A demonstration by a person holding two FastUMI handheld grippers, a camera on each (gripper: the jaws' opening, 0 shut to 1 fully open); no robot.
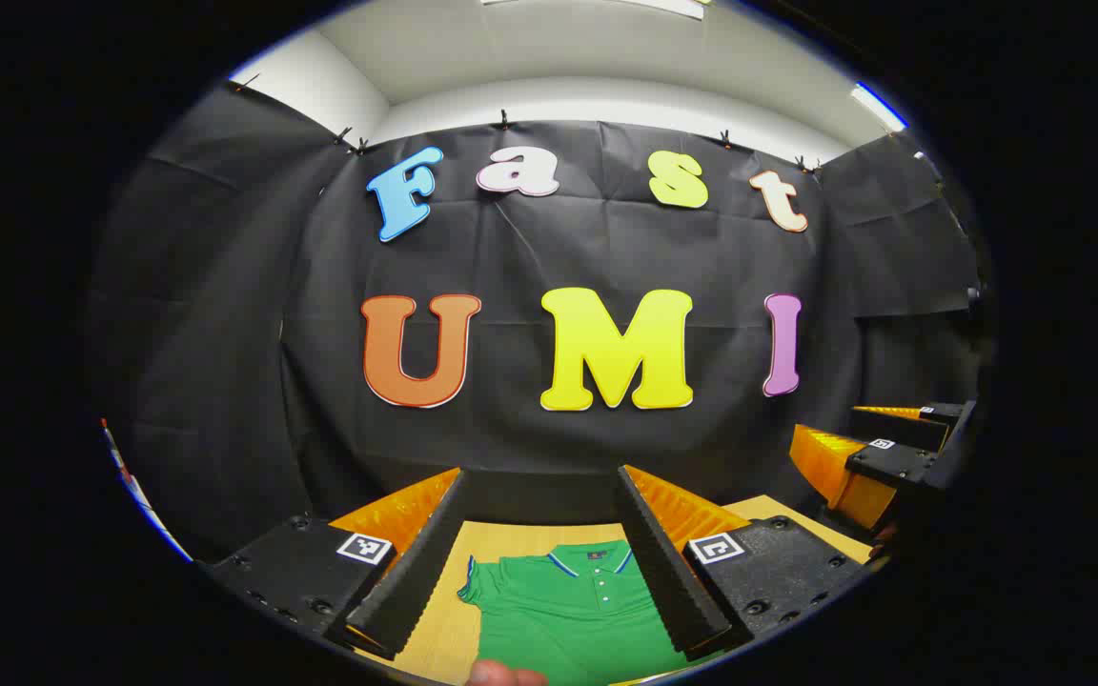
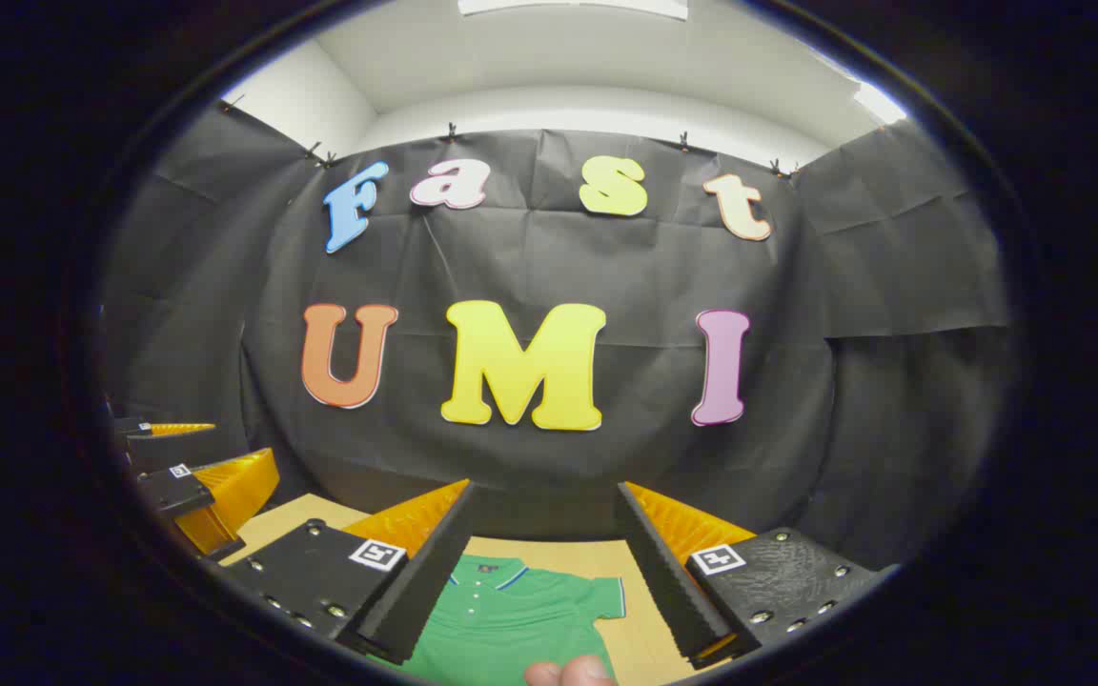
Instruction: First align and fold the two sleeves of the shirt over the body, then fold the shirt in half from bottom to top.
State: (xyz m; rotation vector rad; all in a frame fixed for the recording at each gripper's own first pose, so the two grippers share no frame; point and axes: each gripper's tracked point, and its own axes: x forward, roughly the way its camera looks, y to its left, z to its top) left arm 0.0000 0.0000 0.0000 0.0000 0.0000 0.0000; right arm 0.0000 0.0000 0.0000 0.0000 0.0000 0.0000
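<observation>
Your fingertip [image 1: 507,675] pokes in at the bottom edge of the left gripper view, rounded and soft, and another fingertip [image 2: 568,672] shows the same way in the right gripper view. Just beyond them, your left tongs [image 1: 543,553] stand wide apart with nothing between the fingers. Each finger is a long wedge with a ribbed inner face and a ridged outer side, set on a flat, pebbled block that carries a small square marker. Your right tongs [image 2: 543,557] are built the same and are likewise spread wide, gripping nothing.

Between the fingers, lower down, the shirt [image 1: 568,610] lies flat on the tabletop [image 1: 439,634], a smooth, pale wood-grain surface. It is a green polo of soft knit cloth, with a turned-down collar edged in a thin contrasting stripe and a short buttoned placket with small pale buttons. In the left gripper view you see its collar pointing toward the far wall and one short sleeve spread out to the side, cuff trimmed with the same stripe. In the right gripper view the shirt [image 2: 501,619] shows its other short sleeve, also spread out flat on the tabletop [image 2: 640,619].

Neither pair of tongs touches the cloth; both hang above it. Behind the tabletop hangs creased black cloth [image 1: 225,314].
</observation>
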